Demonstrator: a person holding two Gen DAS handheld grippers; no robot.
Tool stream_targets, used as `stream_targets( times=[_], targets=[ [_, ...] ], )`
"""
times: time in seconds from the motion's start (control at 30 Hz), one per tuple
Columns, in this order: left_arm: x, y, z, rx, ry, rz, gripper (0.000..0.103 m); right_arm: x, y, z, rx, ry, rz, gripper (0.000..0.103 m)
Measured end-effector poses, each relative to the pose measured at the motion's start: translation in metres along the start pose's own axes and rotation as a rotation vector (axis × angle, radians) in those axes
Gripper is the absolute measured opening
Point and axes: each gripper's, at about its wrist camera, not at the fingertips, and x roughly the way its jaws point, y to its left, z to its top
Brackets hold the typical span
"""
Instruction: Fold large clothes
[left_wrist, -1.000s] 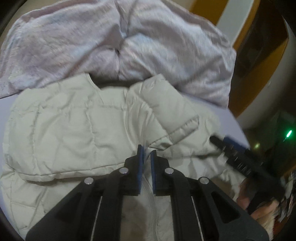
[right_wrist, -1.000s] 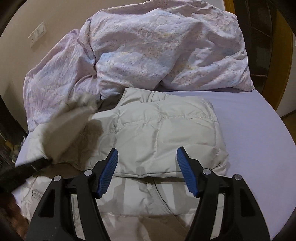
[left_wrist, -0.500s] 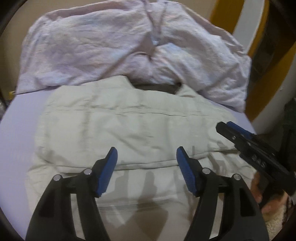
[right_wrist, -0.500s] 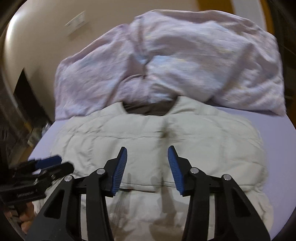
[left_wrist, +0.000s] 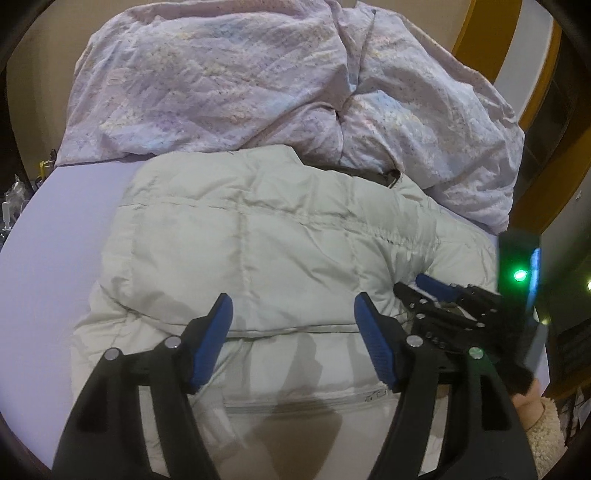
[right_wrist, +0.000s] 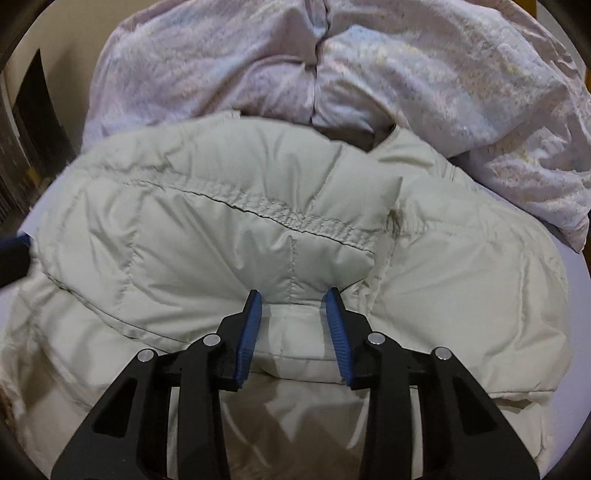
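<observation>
On the left, our left gripper (left_wrist: 293, 321) has let go of the sleeve it pinched a second ago. Its jaws are spreading, with nothing between them. The puffy cream jacket (left_wrist: 266, 236) lies on the bed (left_wrist: 62, 236), both sleeves now folded in, so the bottom fold comes next. On the right, our right gripper (right_wrist: 293, 317) has dropped onto the jacket, jaws closing around a puffy fold. No boxes or baskets here, just a rumpled duvet (left_wrist: 229, 74) behind.

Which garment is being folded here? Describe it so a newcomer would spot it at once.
Start at the lavender bed sheet. In front of the crumpled pink floral duvet lies the puffer jacket. It is pale cream, quilted in stitched panels, unlike the patterned bedding.
</observation>
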Motion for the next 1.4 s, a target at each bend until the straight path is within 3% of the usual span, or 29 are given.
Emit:
stream_targets(
  times=[0.17,0.33,0.53,0.83,0.93,0.97,1.0,1.23,1.4],
  targets=[
    [-0.016,0.007,-0.005,0.004,-0.049,0.032,0.076,0.006,-0.007,-0.001,0.031,0.012,0.025,0.037],
    [-0.026,0.013,-0.007,-0.009,-0.054,0.017,0.079,0.006,-0.011,-0.004,0.04,-0.004,0.047,0.037],
    [-0.035,0.012,-0.013,0.038,-0.086,0.055,0.086,-0.011,-0.01,0.001,0.08,-0.025,0.06,0.037],
    [-0.025,0.006,-0.018,0.05,-0.031,0.035,0.087,-0.003,-0.016,0.004,0.105,0.034,0.085,0.038],
    [-0.03,0.009,-0.024,0.066,-0.01,0.019,0.087,-0.025,-0.027,0.0,0.16,0.036,0.15,0.056],
    [-0.033,0.011,-0.026,0.072,-0.008,0.02,0.087,-0.04,-0.035,-0.004,0.189,0.021,0.17,0.071],
    [-0.036,0.014,-0.029,0.078,-0.006,0.022,0.089,-0.056,-0.043,-0.009,0.214,-0.001,0.181,0.077],
    [-0.066,0.079,-0.066,0.006,0.028,-0.017,0.089,-0.144,-0.117,-0.062,0.371,-0.063,0.239,0.086],
    [-0.083,0.135,-0.091,-0.111,0.063,-0.032,0.089,-0.186,-0.176,-0.117,0.502,-0.056,0.193,0.087]
  ],
)
